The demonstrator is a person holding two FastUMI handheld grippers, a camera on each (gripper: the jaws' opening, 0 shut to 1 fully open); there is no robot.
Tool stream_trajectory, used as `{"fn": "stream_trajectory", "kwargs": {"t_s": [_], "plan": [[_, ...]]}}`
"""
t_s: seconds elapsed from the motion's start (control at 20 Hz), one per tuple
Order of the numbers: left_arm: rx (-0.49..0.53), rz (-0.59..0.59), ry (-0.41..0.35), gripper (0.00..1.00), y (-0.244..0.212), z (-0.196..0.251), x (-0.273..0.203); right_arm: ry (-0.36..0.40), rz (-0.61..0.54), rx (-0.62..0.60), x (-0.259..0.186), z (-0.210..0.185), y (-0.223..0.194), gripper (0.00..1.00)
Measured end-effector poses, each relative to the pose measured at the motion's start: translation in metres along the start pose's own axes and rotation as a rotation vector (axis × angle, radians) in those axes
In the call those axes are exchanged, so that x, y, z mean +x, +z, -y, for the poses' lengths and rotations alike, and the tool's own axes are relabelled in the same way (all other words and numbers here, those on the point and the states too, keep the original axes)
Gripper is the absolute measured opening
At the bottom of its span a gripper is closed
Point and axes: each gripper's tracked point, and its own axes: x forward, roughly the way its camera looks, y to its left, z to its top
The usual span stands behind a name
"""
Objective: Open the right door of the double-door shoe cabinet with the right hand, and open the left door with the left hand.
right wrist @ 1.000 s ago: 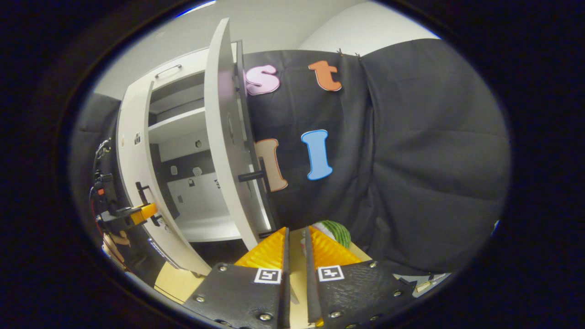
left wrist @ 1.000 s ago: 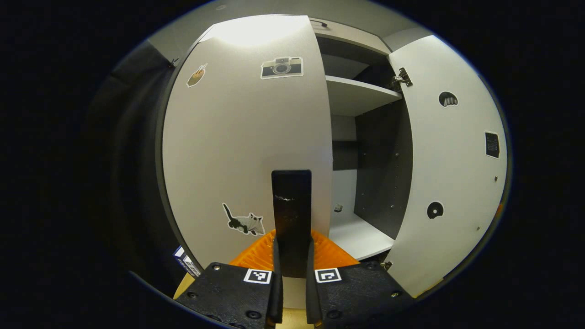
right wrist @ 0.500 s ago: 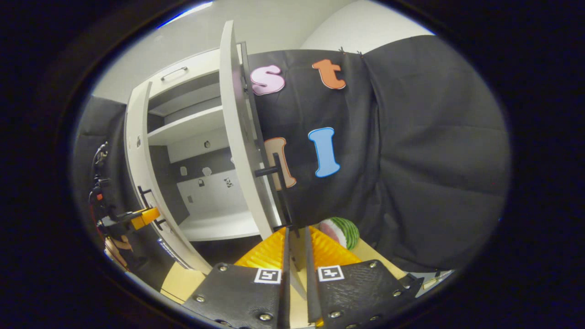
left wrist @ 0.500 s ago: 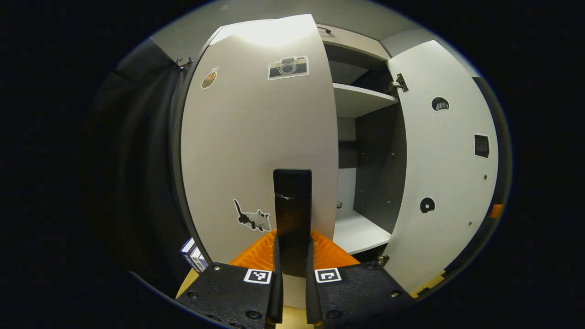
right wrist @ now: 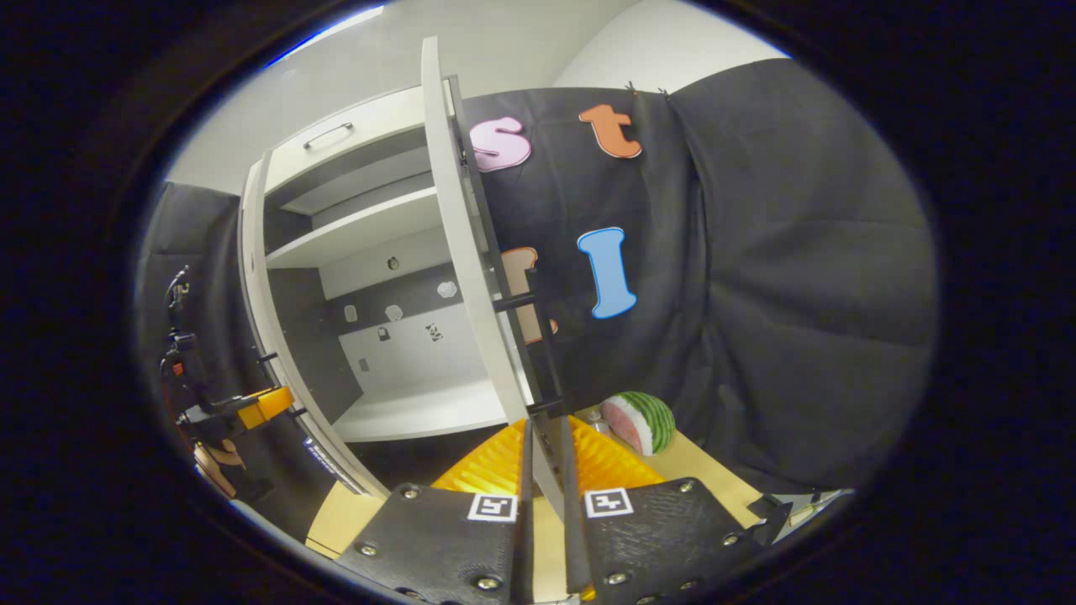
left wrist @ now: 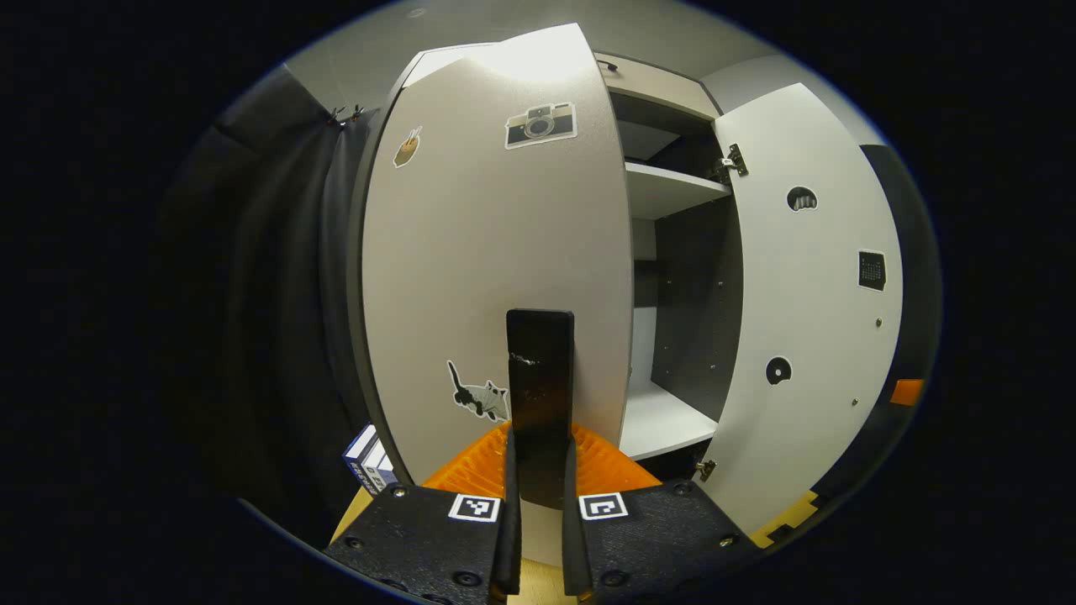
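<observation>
Shoe cabinet, double-door: both doors part open, left handle in grip

Left gripper (left wrist: 538, 470): fingers clamped on the black handle (left wrist: 540, 370) of the left door (left wrist: 496, 277); judged best swung on in an arc about the hinge, grip kept square, no twisting. Right gripper (right wrist: 545, 470): fingers nearly together, whether they press the right door's handle (right wrist: 538, 344) cannot be told; right door (right wrist: 466, 252) stands edge-on. Cabinet (right wrist: 361, 227) shelves bare beyond the handle. Stickers on left door: camera (left wrist: 540, 125), cat (left wrist: 479, 397); no legible writing. Watermelon slice (right wrist: 640, 420) beside right door
</observation>
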Motion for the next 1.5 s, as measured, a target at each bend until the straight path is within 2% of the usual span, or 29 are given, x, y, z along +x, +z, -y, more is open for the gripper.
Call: {"fn": "stream_trajectory", "kwargs": {"t_s": [0.3,0.7,1.05,1.3,1.5], "plan": [[-0.009,-0.003,0.013,0.20,-0.002,-0.016,-0.022,0.052,-0.029,0.000,-0.004,-0.009,-0.005,0.15],[-0.011,-0.005,0.056,0.19,-0.005,-0.042,-0.048,0.125,-0.056,-0.014,-0.003,-0.042,-0.019,0.15],[0.008,-0.020,0.120,0.13,-0.007,-0.067,-0.065,0.172,-0.080,-0.004,-0.002,-0.058,-0.029,0.15],[0.010,-0.031,0.203,0.04,-0.008,-0.105,-0.082,0.211,-0.098,-0.008,-0.001,-0.074,-0.037,0.15],[-0.003,-0.025,0.229,0.01,-0.010,-0.125,-0.089,0.243,-0.108,-0.017,0.001,-0.088,-0.040,0.15]]}}
